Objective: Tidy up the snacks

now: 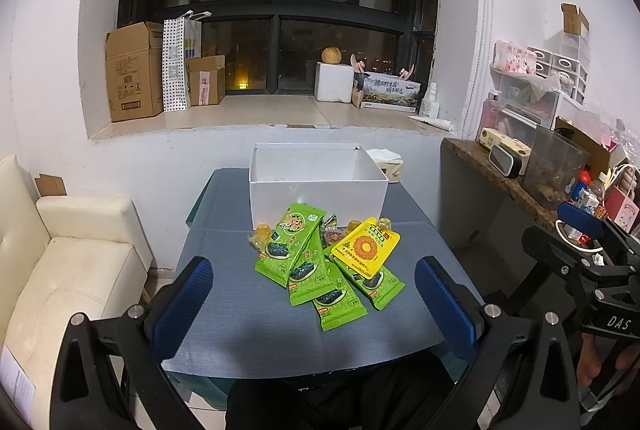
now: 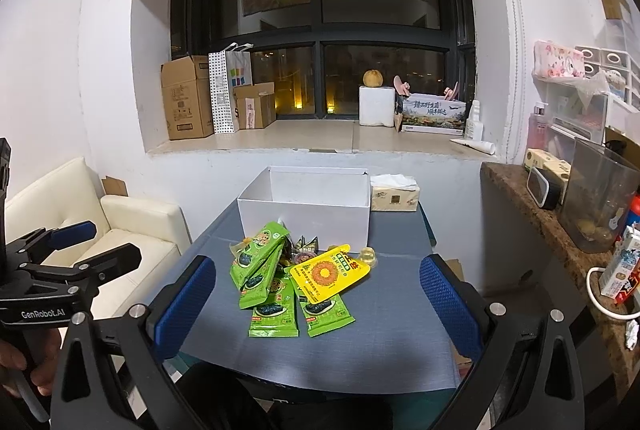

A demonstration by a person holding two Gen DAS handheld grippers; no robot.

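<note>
A pile of snacks lies on the blue-grey table [image 1: 240, 334]: several green seaweed packets [image 1: 298, 254], a yellow sunflower-seed pouch [image 1: 366, 248] on top, and small jelly cups [image 1: 262, 234] behind. An open white box [image 1: 318, 196] stands empty just behind the pile. My left gripper [image 1: 314, 302] is open and empty, held above the table's near edge, short of the pile. My right gripper [image 2: 318, 300] is also open and empty, in front of the same packets [image 2: 262, 270], pouch [image 2: 328, 274] and box [image 2: 304, 222]. Each gripper shows at the edge of the other's view.
A tissue pack [image 2: 394, 196] sits right of the box. A cream sofa [image 1: 60, 270] stands left of the table [image 2: 392, 334]. A cluttered brown counter [image 2: 560, 242] with a clear bin [image 2: 600, 198] runs along the right. Cardboard boxes [image 1: 134, 70] line the window sill.
</note>
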